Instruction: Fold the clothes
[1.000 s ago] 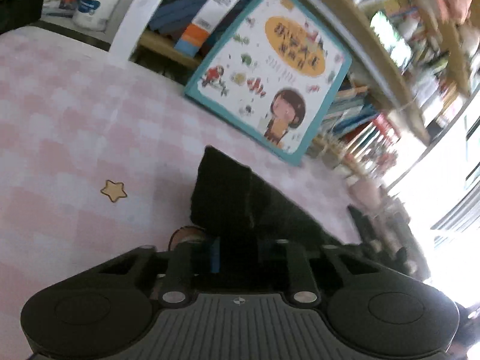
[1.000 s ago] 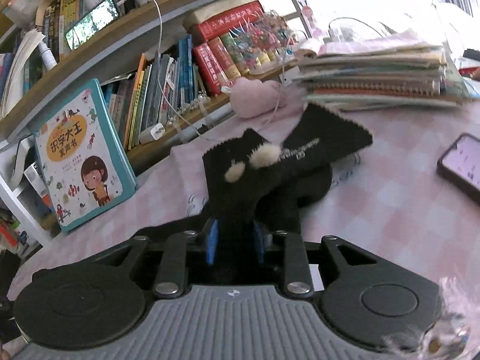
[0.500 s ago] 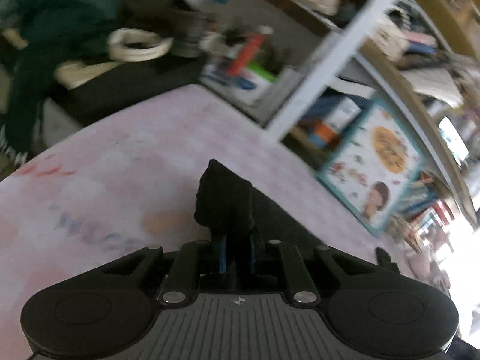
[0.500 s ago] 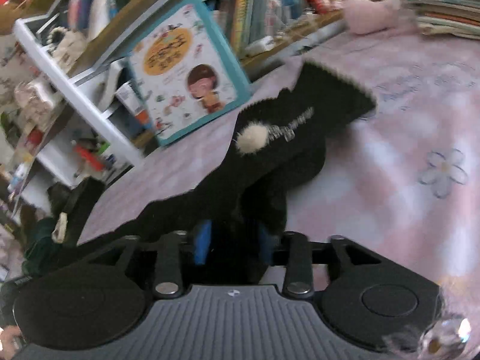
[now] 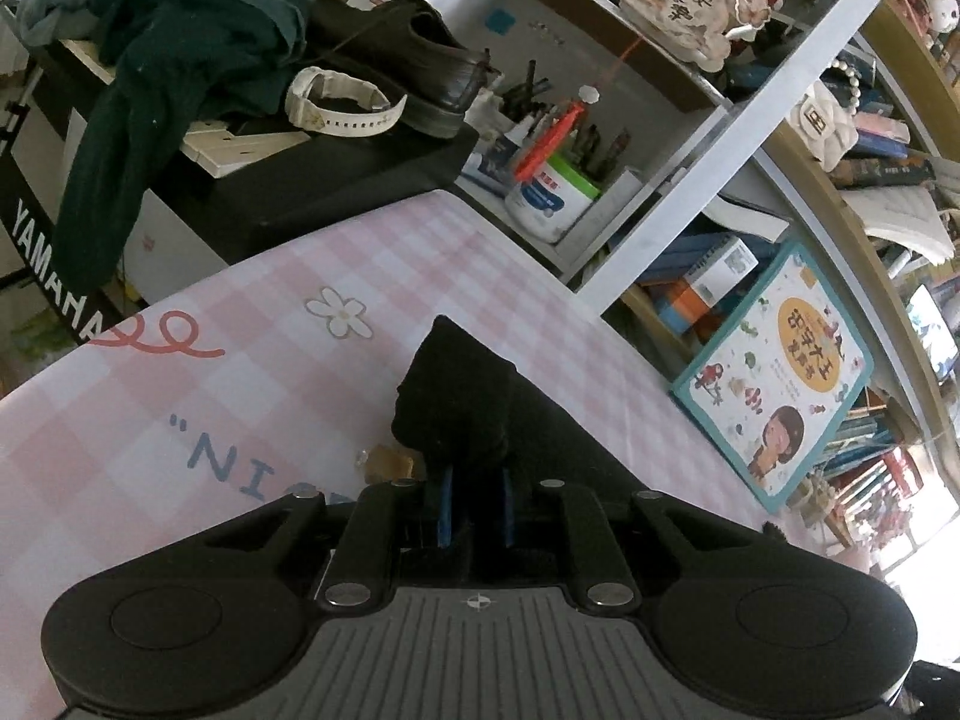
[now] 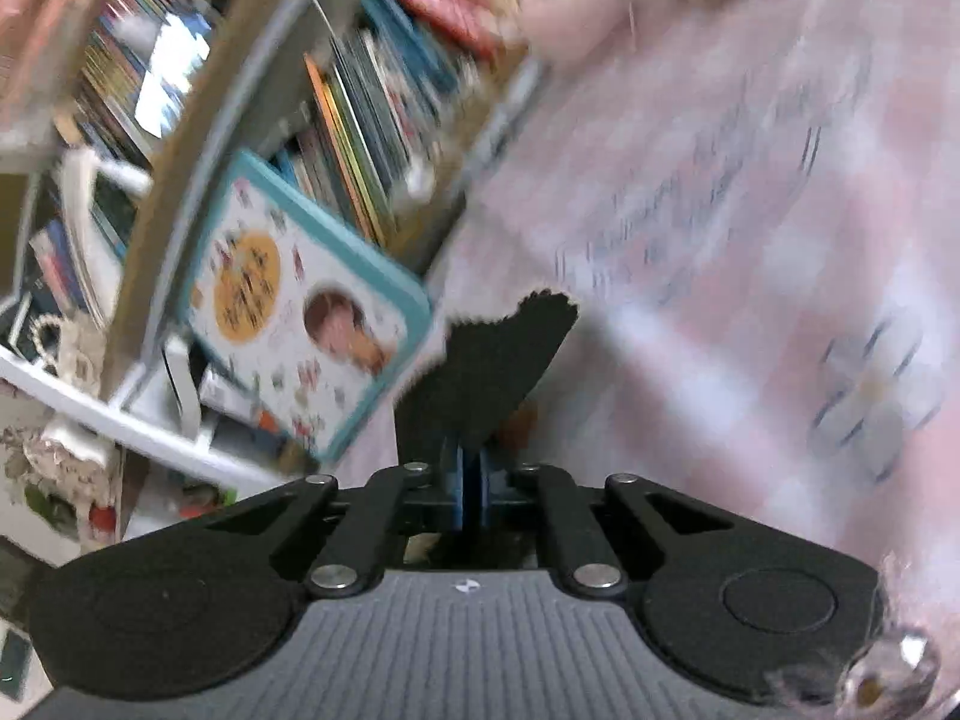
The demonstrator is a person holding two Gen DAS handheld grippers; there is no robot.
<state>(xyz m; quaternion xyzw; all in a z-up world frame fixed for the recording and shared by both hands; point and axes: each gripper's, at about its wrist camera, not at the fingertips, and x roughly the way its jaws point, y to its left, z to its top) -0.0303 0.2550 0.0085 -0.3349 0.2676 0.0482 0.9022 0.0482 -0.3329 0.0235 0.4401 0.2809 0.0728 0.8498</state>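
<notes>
Here the left gripper and the right gripper each pinch an end of the black garment, held just above the pink checked tablecloth, near the picture book.

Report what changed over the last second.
The left tool swung left, away from the picture book toward the black shoe. The right tool swung too, its view now blurred, the pom-poms out of sight. Unchanged: both stay clamped on the black garment over the pink checked cloth.
</notes>
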